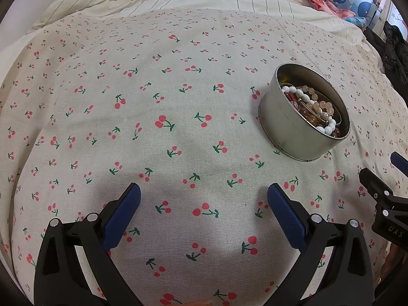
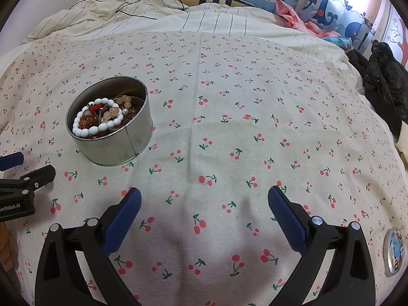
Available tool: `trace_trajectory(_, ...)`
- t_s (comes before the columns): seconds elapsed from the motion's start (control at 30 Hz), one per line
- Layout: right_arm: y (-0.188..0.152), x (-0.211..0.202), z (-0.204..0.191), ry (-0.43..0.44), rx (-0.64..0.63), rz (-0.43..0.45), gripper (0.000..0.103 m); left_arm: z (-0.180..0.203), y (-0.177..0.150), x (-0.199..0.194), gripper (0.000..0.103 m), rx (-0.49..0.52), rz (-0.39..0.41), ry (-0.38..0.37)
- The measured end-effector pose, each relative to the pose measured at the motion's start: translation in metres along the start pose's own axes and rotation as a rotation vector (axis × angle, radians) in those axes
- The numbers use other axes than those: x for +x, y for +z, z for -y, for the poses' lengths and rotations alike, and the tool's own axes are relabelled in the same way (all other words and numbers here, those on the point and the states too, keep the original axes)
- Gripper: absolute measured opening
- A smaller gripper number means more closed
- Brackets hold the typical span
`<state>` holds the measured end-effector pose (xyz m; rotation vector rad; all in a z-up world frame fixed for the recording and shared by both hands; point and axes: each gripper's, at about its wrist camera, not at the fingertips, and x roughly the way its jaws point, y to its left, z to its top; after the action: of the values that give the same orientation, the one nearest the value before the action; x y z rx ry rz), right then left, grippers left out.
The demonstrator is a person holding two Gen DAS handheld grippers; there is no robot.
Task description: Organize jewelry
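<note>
Hovering over the cherry-print cloth (image 1: pixel 178 89), the left gripper (image 1: pixel 204 193) and right gripper (image 2: pixel 204 196) both spread wide, holding nothing. The round metal tin (image 1: pixel 293 127), filled with bead bracelets (image 2: pixel 102 117), sits ahead-right of the left gripper, ahead-left of the right. The tin lid (image 2: pixel 394 251) lies right of the right gripper.

"DAS" on right gripper (image 1: pixel 394 176) body, "enRobot.AI" (start cut off) on left gripper (image 2: pixel 15 168) body

Bracelets (image 2: pixel 102 117) in tin (image 2: pixel 119 148) on cloth (image 2: pixel 229 102)
</note>
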<state>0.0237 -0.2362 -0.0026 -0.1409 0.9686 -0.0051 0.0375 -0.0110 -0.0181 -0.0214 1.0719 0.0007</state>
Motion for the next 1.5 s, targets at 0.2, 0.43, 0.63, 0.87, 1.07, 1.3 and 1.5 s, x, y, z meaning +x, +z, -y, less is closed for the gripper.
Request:
trace_trajectory(0.2,-0.001,0.002,-0.003,0.004,-0.005,-0.002,0.095,0.001,0.0,-0.001,0.096,0.002,0.006,-0.001)
trace_trajectory(0.43,-0.001,0.002,-0.002,0.006,-0.007,-0.002,0.095,0.013,-0.007,-0.024,0.096,0.088,0.167,0.06)
trace_trajectory(0.63,-0.001,0.001,0.001,0.008,-0.007,-0.002,0.095,0.012,-0.004,-0.02,0.096,0.078,0.129,0.052)
trace_trajectory(0.87,0.0,0.001,0.002,0.009,-0.007,-0.003,0.095,0.006,0.0,-0.016,0.096,0.054,0.113,0.057)
trace_trajectory(1.07,0.0,0.001,0.002,0.009,-0.009,-0.003,0.095,0.006,0.0,-0.016,0.096,0.052,0.104,0.058)
trace_trajectory(1.3,0.0,0.001,0.002,0.009,-0.008,-0.004,0.095,0.006,0.0,-0.015,0.096,0.053,0.102,0.058)
trace_trajectory(1.5,0.0,0.001,0.001,0.009,-0.008,-0.004,0.095,0.006,0.0,-0.014,0.096,0.05,0.097,0.056)
